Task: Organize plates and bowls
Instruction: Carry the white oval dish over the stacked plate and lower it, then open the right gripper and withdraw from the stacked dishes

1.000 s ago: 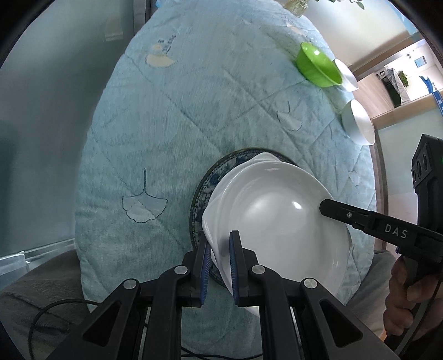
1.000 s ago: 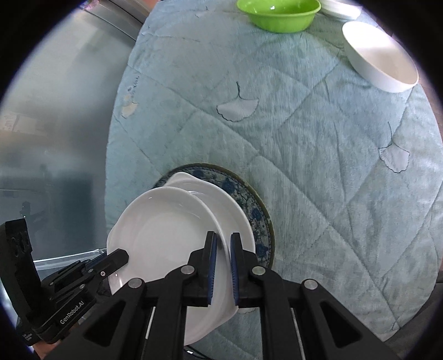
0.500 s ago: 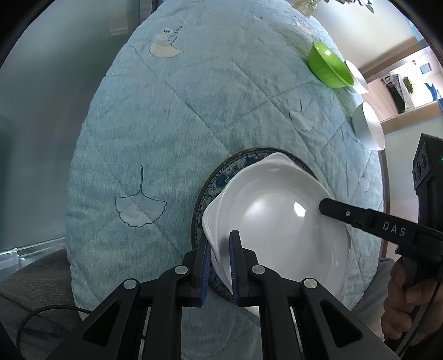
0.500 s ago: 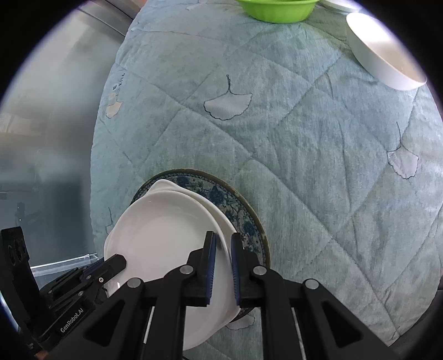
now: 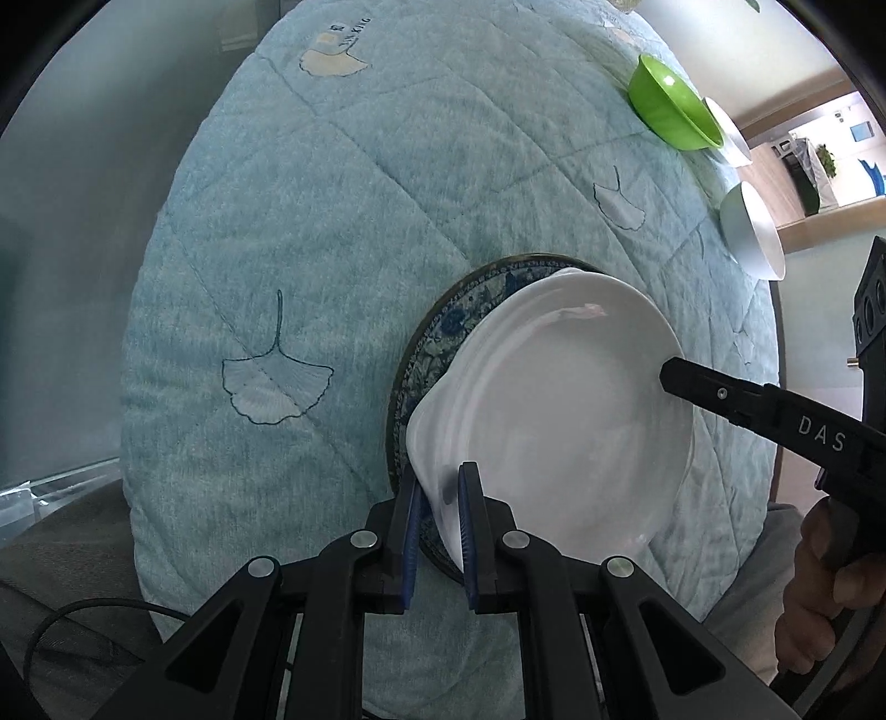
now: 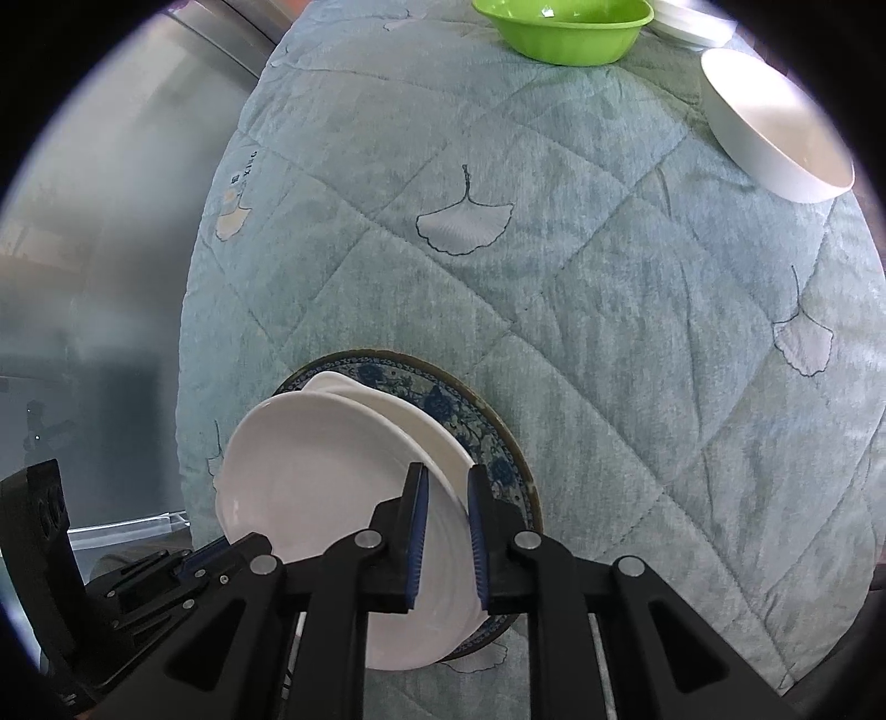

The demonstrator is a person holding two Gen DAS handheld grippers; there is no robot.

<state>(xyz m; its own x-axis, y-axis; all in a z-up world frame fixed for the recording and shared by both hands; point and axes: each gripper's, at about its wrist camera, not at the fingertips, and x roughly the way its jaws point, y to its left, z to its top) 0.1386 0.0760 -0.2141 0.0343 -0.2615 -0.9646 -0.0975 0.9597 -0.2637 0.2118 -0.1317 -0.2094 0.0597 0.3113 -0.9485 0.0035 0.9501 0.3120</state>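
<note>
Two sets of tongs meet over a stack of crockery on a table draped in a quilted blue cloth (image 6: 581, 288) stitched with ginkgo leaves. The left tongs (image 5: 437, 531) are clamped on the near rim of a white plate (image 5: 554, 421), pads pressing it from both sides. The right tongs (image 6: 446, 531) straddle the opposite rim of that same plate (image 6: 332, 487); their jaws have just been opening, and the pads now stand slightly clear of the rim between them. The plate lies atop a second white dish, whose edge peeks out beneath it, and both rest on a blue-patterned plate (image 6: 470, 410) — the bottom of the pile. At the table's far edge sit a green bowl (image 6: 565, 27) and a white bowl (image 6: 775, 127), well apart from the stack. A hand (image 5: 830, 581) grips the right tool's handle.
</note>
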